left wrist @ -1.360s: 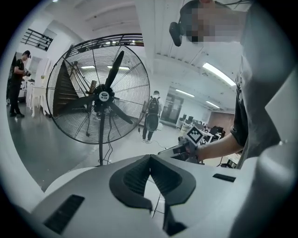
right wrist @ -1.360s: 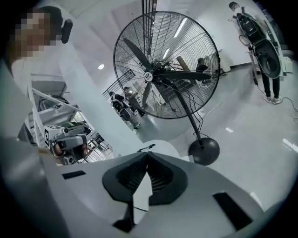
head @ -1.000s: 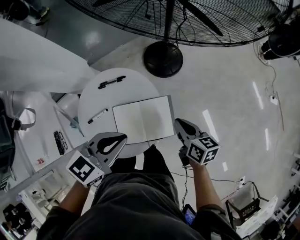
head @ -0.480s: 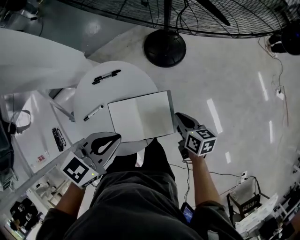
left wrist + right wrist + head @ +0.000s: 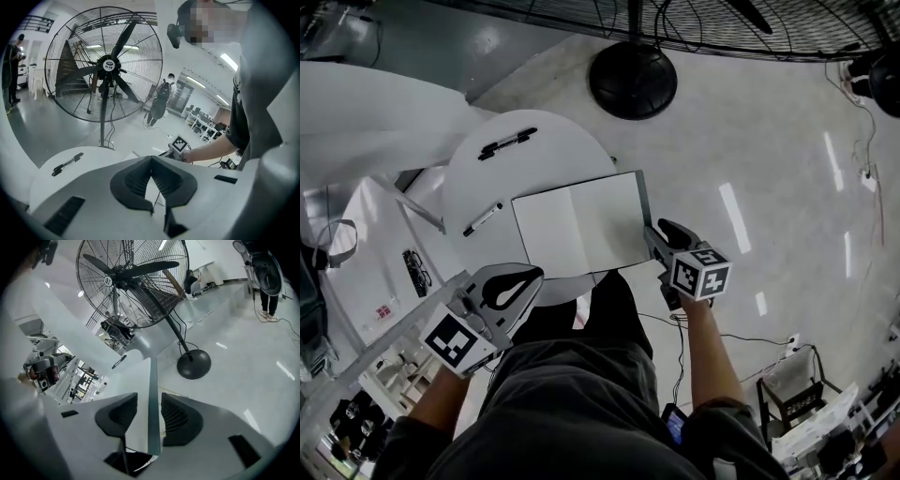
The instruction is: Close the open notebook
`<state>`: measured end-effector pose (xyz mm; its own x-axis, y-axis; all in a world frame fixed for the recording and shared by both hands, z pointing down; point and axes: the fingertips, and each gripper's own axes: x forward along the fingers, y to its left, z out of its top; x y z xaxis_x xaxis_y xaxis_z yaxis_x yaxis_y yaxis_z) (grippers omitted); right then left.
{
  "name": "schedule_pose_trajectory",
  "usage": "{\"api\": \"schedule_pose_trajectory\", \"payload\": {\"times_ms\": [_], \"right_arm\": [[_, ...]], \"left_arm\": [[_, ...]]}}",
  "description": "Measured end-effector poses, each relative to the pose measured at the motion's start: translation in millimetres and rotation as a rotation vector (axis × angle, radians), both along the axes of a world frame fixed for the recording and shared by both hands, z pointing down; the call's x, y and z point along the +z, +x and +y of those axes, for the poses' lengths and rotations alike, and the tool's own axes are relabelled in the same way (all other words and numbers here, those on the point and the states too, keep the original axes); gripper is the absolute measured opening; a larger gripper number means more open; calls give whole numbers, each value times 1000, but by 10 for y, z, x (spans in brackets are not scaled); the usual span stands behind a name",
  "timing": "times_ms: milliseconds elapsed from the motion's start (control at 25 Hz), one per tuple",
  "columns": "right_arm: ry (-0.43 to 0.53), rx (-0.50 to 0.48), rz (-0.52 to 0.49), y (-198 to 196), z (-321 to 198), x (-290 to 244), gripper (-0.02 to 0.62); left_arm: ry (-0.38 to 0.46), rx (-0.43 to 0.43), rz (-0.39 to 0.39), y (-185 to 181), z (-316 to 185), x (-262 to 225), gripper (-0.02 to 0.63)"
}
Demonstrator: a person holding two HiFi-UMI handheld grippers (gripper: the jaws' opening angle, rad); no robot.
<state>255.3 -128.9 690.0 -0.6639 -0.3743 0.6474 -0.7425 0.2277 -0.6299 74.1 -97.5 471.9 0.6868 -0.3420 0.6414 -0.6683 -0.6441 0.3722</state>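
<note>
I am inspecting the reach on the open notebook [image 5: 577, 225]. It is lying flat on the round white table [image 5: 534, 155], toward the near right part of the top. Its spine is running away from me and its two pages are spreading left and right.

The right gripper [image 5: 661, 236] is the nearer one. It is sitting at the notebook's right free edge. In the right gripper view that grey cover edge [image 5: 152, 376] is standing between the jaws and running straight along them. The jaws have just been opening, and I am seeing a gap on either side of the cover, so the pads are released and not yet pinching.

I am judging that the coming move turns on this: the cover must be taken at this edge and swung over the spine toward the left page.

The left gripper [image 5: 534, 278] is hanging by the near left corner with its jaws clenched on nothing. Whether it touches the page I cannot tell.

A marker [image 5: 482, 219] is lying just left of the notebook and a black pen [image 5: 507, 143] is further back. Neither is crossing the cover's path. The fan base [image 5: 632, 79] is standing on the floor beyond the table.
</note>
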Motion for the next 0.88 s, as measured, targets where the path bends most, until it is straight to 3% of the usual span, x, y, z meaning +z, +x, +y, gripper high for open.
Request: {"api": "schedule_pose_trajectory", "payload": {"times_ms": [400,640,880], "right_arm": [[-78,-21,-90,-104,177,254,210],[-111,-16,-147,-133,209,311,208],[-115,-44,-161,-152,222,286,166]], "left_arm": [[-33,18,-7,91,29,140,15],[-48,23,-4,134,97,212,15],[-44,20,6,117,143,221,15]]}}
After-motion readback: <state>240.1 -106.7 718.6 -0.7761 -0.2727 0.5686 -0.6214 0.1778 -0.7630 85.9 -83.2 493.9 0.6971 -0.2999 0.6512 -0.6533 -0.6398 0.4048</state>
